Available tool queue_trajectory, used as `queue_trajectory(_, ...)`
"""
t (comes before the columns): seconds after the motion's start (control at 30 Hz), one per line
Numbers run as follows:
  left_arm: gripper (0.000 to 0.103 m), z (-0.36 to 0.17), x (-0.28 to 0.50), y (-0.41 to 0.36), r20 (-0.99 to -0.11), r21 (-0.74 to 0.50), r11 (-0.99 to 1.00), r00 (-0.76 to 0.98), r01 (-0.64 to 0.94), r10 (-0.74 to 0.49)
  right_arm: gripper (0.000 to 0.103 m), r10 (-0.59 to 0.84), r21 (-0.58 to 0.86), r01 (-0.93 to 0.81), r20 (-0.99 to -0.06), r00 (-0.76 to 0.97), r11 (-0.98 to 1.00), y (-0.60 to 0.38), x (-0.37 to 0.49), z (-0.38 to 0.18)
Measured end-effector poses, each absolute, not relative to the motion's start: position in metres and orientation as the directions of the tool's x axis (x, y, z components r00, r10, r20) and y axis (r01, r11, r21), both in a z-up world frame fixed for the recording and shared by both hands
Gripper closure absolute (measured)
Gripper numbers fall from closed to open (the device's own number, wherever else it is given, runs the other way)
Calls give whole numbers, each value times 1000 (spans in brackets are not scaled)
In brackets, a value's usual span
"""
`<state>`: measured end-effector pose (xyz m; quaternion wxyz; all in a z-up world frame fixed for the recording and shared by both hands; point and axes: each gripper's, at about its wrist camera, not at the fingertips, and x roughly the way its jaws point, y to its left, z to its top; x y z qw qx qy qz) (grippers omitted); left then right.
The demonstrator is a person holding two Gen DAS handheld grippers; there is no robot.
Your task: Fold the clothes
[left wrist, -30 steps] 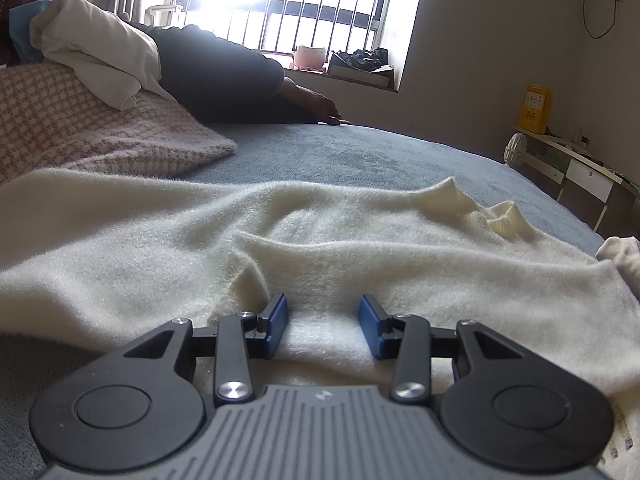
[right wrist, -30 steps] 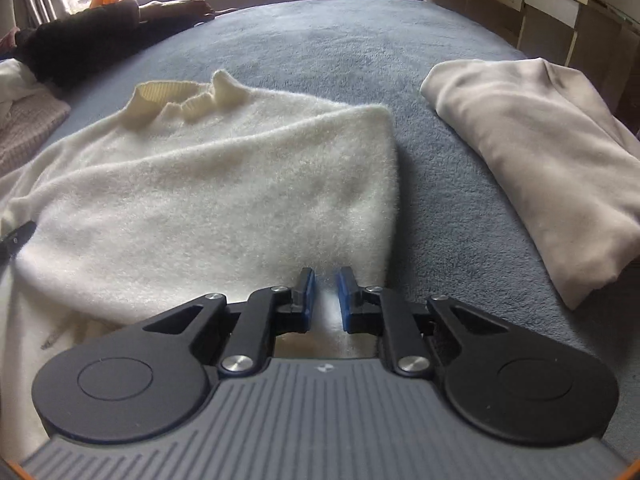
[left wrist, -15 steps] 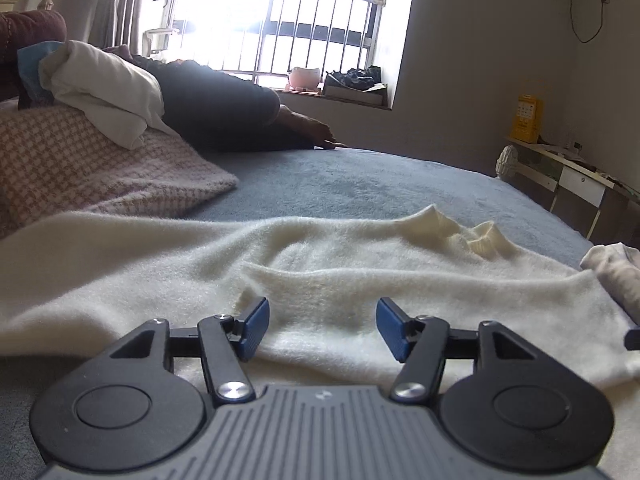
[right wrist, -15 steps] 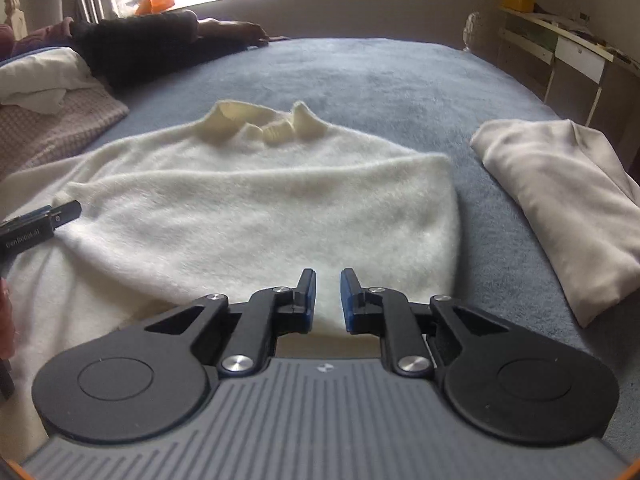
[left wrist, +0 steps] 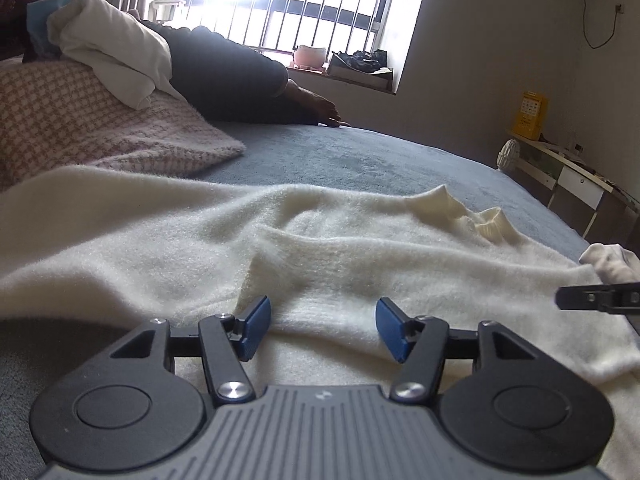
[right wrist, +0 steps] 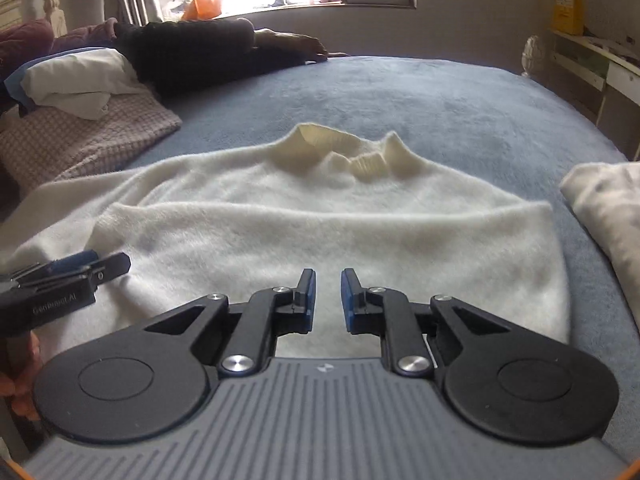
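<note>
On the blue-grey bed, a cream sweater lies spread out near the edge closest to me, its ribbed collar pointing toward the far edge by the window. My left gripper hovers low over the sweater's near part, blue fingers wide apart with a raised fold of the knit just ahead of them, gripping nothing. My right gripper sits over the sweater's lower hem, its fingers close together with a narrow gap between them; I cannot tell whether any fabric is caught there. A pale folded garment rests at the bed's right edge, apart from the sweater. A pink checked blanket with a white cloth on it lies at the left edge. A person in dark clothes lies along the far edge.
</note>
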<state>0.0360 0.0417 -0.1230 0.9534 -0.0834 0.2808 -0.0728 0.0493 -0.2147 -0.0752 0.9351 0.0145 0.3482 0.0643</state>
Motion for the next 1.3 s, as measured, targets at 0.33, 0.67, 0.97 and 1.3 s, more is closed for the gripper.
queue_trajectory(0.33,45,-119,32,62,-485,-295,953,850,65,-208,89,171,51,-186,-674,718,981,-185,71,-81)
queue_trajectory(0.67,48,-119,33,90,-471,-350,937,865,0,-176,89,313,95,-328,-626,714,940,-132,105,-66)
queue_trajectory(0.97,71,-119,49,88,-474,-340,940,860,18,-188,89,370,180,-333,-615,696,926,-117,99,-70)
queue_trajectory(1.3,99,-121,64,92,-498,-357,934,846,4,-194,89,377,210,-317,-613,694,925,-122,85,-75)
